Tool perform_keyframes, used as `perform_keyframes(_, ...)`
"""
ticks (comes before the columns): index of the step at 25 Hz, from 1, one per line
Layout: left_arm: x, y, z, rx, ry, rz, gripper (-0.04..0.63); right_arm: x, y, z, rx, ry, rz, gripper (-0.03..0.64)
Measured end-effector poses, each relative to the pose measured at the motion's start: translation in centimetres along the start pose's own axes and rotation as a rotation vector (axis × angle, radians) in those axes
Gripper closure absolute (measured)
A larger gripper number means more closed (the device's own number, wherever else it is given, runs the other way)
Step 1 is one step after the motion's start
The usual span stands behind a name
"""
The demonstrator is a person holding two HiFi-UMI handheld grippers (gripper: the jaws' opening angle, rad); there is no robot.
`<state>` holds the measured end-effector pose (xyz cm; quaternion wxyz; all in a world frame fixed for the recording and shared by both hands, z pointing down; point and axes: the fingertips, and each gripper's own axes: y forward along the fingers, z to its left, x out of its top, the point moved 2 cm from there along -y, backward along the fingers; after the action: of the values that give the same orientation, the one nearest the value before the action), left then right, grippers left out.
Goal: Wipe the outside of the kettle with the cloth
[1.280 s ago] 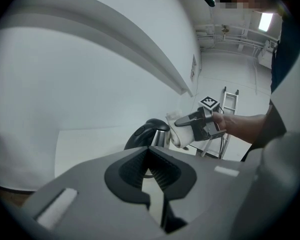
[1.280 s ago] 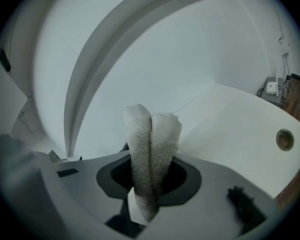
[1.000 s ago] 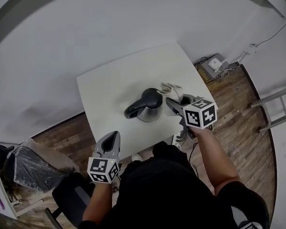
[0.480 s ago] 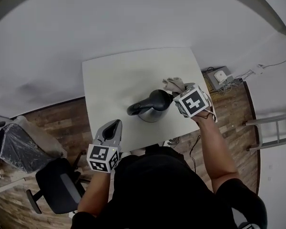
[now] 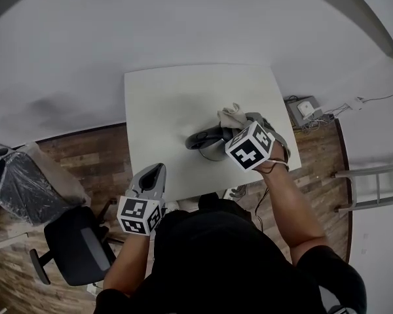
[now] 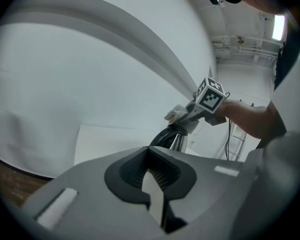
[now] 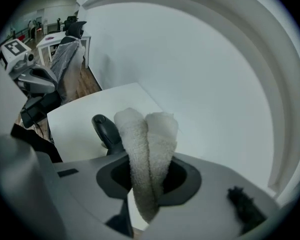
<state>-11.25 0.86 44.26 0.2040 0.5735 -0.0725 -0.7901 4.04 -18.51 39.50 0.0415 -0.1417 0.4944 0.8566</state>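
Clenching a fluffy, folded cloth [image 7: 146, 139], your right hand-held gripper [image 5: 239, 128] sits at 3 o'clock of the rounded steel kettle [image 5: 208, 142]; your left hand-held gripper [image 6: 157, 204] is clenched, empty.

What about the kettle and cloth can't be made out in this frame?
- Whether the cloth touches the kettle: head view, the right gripper and its cube cover the spot.
- Kettle body: right gripper view, behind cloth and gripper; only its black handle shows.
- Kettle surface: left gripper view, too small.
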Motion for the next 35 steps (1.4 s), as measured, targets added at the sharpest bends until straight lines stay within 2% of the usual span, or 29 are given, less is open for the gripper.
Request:
perform_keyframes(10,-1.4,-3.5,1.2,0.019,-0.014,0.0,0.588,3.5,-0.8,4.6,-0.079,-0.157,0.006,0.517)
perform_keyframes(14,-1.7,-4.4,2.5,0.042,-0.035,-0.013,0.588,5.9,-0.5,6.5,-0.159,-0.29,-0.009,0.516)
perform_keyframes(18,-2.0,-5.1,3.7,0.068,-0.056,-0.021,0.588,8.9,-0.2,10.9,-0.176,-0.419,-0.099,0.516)
perform_keyframes(23,-2.9,-6.0,5.0,0.107,-0.082,-0.019,0.588,11.2,0.1,14.1,-0.207,-0.448,-0.25,0.515)
perform_keyframes(28,-3.0,-6.2,5.3,0.116,-0.086,-0.011,0.588,12.3,0.2,17.0,-0.2,-0.486,-0.374,0.515)
perform_keyframes(35,-3.0,-7.3,5.9,0.149,-0.085,-0.008,0.588,11.5,3.9,22.7,-0.128,-0.609,-0.382,0.515)
